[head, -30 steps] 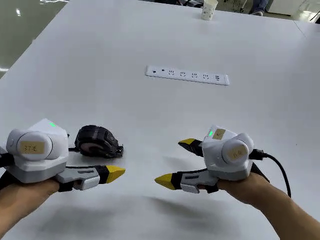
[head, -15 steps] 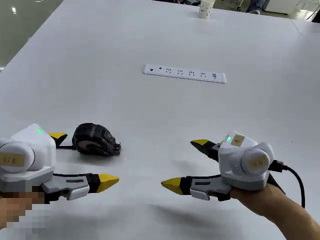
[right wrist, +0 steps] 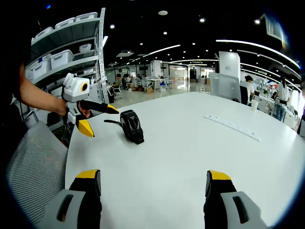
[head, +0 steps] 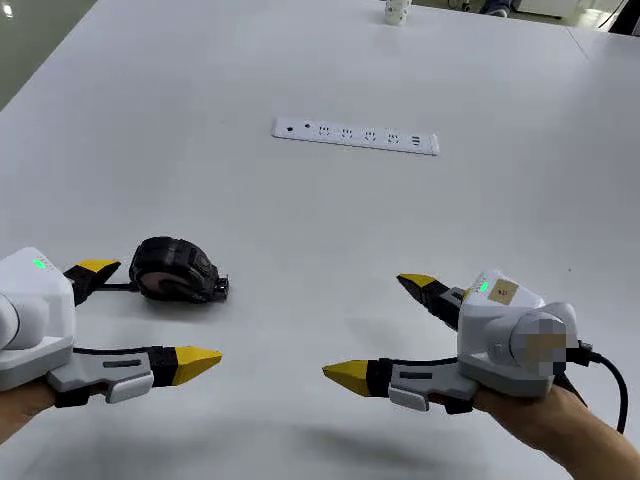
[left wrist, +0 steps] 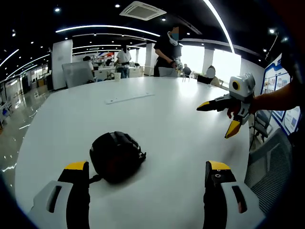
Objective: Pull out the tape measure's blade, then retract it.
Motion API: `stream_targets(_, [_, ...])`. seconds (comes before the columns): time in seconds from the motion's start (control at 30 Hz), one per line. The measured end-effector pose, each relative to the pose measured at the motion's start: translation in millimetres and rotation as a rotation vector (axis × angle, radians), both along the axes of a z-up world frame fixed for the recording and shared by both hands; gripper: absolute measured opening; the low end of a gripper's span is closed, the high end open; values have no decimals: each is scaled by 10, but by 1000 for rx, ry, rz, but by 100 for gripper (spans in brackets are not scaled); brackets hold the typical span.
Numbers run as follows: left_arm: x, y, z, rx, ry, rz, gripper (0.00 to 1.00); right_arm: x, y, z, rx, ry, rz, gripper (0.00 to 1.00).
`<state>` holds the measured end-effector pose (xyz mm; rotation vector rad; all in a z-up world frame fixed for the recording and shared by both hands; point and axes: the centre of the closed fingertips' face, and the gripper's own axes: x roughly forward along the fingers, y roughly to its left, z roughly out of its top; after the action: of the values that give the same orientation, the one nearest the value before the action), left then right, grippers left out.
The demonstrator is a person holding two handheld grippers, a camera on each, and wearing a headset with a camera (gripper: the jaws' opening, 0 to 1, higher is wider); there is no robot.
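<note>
A black tape measure (head: 172,270) lies on the white table (head: 300,220), its blade wound in. My left gripper (head: 150,312) stands open just left of and nearer me than the case, with its far yellow fingertip (head: 95,267) close beside the case and apart from it. In the left gripper view the tape measure (left wrist: 116,155) sits ahead of the left jaw, between the open jaws of my left gripper (left wrist: 147,167). My right gripper (head: 378,327) hovers open to the right, with nothing in it. From the right gripper view, the tape measure (right wrist: 132,125) lies far ahead, beside the left gripper (right wrist: 101,120).
A white power strip (head: 355,136) lies across the middle of the table, and a paper cup (head: 397,11) stands at the far edge. Beside the table is a mesh chair (right wrist: 28,162). People stand beyond the table's far end (left wrist: 171,52).
Both grippers have drawn back a little toward me, the right one also to the right. The tape measure has stayed put; the head camera has shifted.
</note>
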<state>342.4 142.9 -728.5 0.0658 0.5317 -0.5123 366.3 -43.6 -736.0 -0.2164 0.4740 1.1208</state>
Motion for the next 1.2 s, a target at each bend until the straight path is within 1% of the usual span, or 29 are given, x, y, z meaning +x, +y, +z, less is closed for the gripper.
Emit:
stream_targets(0.03, [-5, -3, 13, -3, -4, -5, 99, -10, -14, 0, 1, 1, -3, 91])
stream_targets(0.07, [-11, -9, 22, -14, 1, -5, 99, -19, -29, 1, 3, -1, -8, 91])
stream_targets(0.1, [-11, -2, 30, -13, -1, -2, 99, -26, -40, 5, 5, -1, -10, 92])
stream_targets(0.2, [-20, -14, 77, -15, -15, -9, 99, -42, -73, 23, 12, -3, -20, 93])
stream_targets(0.27, [-31, -34, 112, -26, -19, -18, 99, -47, -97, 30, 11, -7, -27, 94])
stream_targets(0.43, [-38, -33, 138, -20, -34, -28, 99, -42, -150, 63, 12, -16, -38, 95])
stream_targets(0.53, [-54, -35, 139, -26, -32, -30, 99, -37, -176, 75, 9, -20, -42, 95])
stream_targets(0.7, [-94, 6, 124, -24, -30, -22, 99, -49, -212, 83, 6, -20, -45, 96])
stream_targets(0.77, [-106, 26, 121, -13, -33, -18, 99, -49, -224, 82, 8, -18, -50, 97])
stream_targets(0.9, [-132, 44, 101, -8, -23, -13, 99, -52, -245, 82, 9, -10, -67, 99])
stream_targets(0.93, [-134, 54, 94, -9, -17, -6, 99, -51, -246, 85, 11, -11, -71, 99])
stream_targets(1.1, [-140, 72, 91, -16, -18, 16, 99, -63, -261, 85, 12, -8, -88, 99])
stream_targets(1.17, [-143, 75, 113, -17, -26, 22, 99, -72, -272, 82, 14, -5, -94, 99])
stream_targets(1.2, [-148, 71, 117, -22, -22, 23, 99, -76, -276, 81, 14, -4, -96, 99])
